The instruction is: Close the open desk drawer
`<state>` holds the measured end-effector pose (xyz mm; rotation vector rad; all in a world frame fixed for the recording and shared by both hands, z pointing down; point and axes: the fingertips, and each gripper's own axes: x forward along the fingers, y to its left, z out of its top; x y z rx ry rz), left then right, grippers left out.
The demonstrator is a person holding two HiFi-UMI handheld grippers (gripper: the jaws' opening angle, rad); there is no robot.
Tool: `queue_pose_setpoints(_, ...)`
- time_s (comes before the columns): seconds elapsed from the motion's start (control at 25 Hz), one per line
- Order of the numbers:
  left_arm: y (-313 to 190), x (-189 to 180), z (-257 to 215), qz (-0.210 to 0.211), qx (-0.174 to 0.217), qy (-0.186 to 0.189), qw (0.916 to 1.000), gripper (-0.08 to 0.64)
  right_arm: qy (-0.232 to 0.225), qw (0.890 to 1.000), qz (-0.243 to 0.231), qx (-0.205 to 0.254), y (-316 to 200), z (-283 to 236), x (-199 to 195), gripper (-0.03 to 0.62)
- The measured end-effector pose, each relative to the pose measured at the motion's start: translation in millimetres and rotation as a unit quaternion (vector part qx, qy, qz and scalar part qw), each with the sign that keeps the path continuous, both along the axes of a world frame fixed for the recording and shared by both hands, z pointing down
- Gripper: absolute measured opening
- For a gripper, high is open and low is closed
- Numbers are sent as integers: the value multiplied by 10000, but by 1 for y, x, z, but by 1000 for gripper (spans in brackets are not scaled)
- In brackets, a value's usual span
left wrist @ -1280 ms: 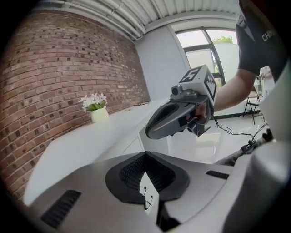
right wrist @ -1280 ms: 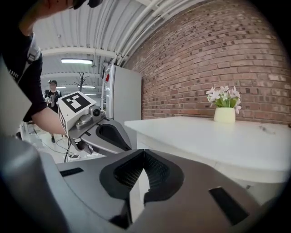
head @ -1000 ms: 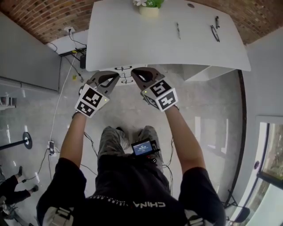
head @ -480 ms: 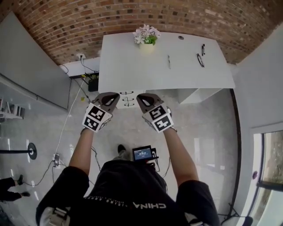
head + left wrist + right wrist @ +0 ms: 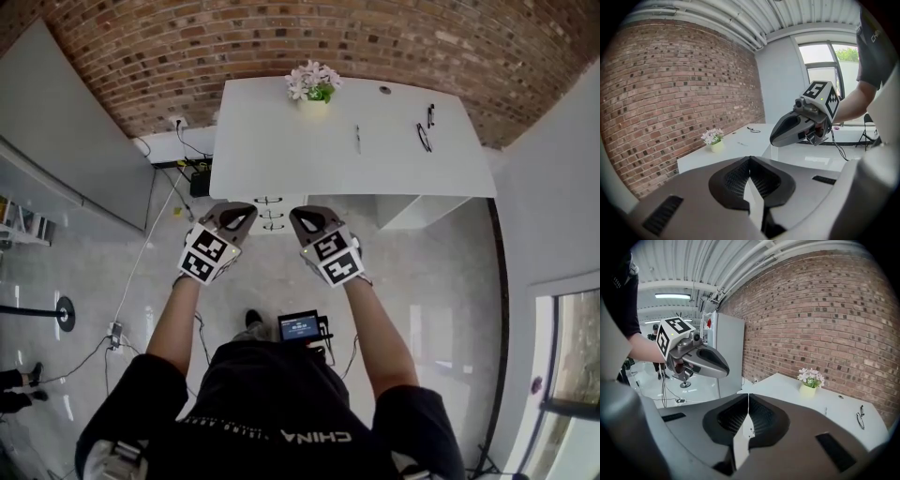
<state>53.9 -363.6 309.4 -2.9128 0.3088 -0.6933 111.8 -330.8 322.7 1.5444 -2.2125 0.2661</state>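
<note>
A white desk (image 5: 281,141) stands against the brick wall. Under its front edge a white drawer unit (image 5: 270,214) with dark handles sticks out a little; how far any drawer is open I cannot tell. My left gripper (image 5: 246,210) and right gripper (image 5: 296,216) hang side by side in the air in front of it, one on each side of the handles, touching nothing. Both are shut and empty. In the left gripper view the left gripper (image 5: 750,161) has its jaws closed together, and the right gripper (image 5: 801,126) floats beyond. The right gripper (image 5: 748,401) shows the same, with the left gripper (image 5: 696,359) beside it.
On the desk are a flower pot (image 5: 314,89), a pen (image 5: 357,139) and glasses (image 5: 424,136). A second white unit (image 5: 412,211) sits under the desk's right side. A grey panel (image 5: 75,141), cables with a power strip (image 5: 192,173) and a stand base (image 5: 56,314) are at left.
The desk now looks farther away and more of the brick wall shows. Both grippers have stayed shut and side by side in front of the drawer unit.
</note>
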Motion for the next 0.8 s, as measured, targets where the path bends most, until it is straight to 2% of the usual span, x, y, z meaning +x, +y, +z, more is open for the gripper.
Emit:
queue_pose_setpoints(0.2,34,-12,17,-302,-123,-217,9992,12,-154,9997,-102,-172,28,21,-3,17)
queue_pose_setpoints(0.4,67,-45,35,-454,-195,-346,9982,12,-149,9993,-173,-288,62,38,-29,17)
queue_pose_setpoints(0.8,158,-102,31,-424,-143,-50,9990,12,0,9992,127,-366,160,53,-74,17)
